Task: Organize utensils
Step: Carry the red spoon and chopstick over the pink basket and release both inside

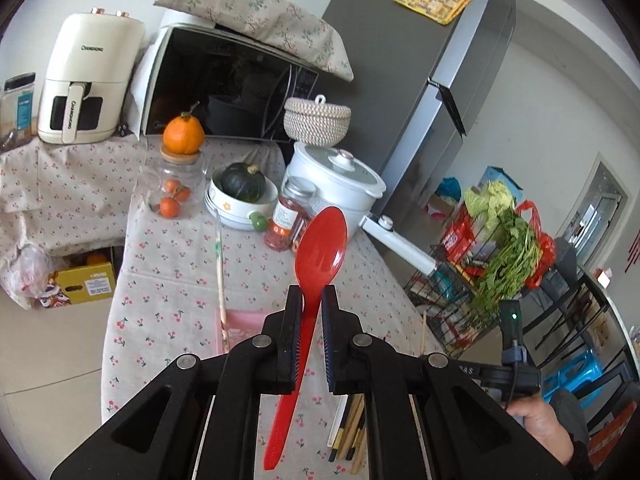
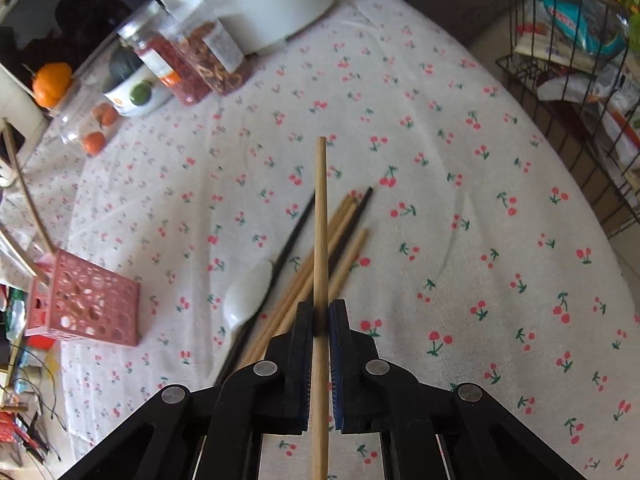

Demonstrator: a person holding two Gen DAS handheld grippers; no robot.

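My left gripper [image 1: 311, 292] is shut on a red plastic spoon [image 1: 320, 248], bowl pointing away, held above the cherry-print tablecloth. My right gripper [image 2: 321, 307] is shut on a wooden chopstick [image 2: 320, 216], lifted above a pile of wooden and black chopsticks [image 2: 340, 236] and a white spoon [image 2: 247, 292] on the cloth. The pile also shows in the left wrist view [image 1: 350, 428]. A pink perforated utensil holder [image 2: 86, 300] lies at the left of the right wrist view with chopsticks sticking out; in the left wrist view it [image 1: 240, 326] sits just ahead of the left gripper.
At the table's far end stand a white pot [image 1: 336, 184], spice jars [image 1: 290, 216], a bowl with a green squash [image 1: 240, 196], a glass jar of oranges [image 1: 174, 188], a microwave [image 1: 224, 84] and an air fryer [image 1: 86, 84]. A wire rack of vegetables [image 1: 492, 264] stands right of the table.
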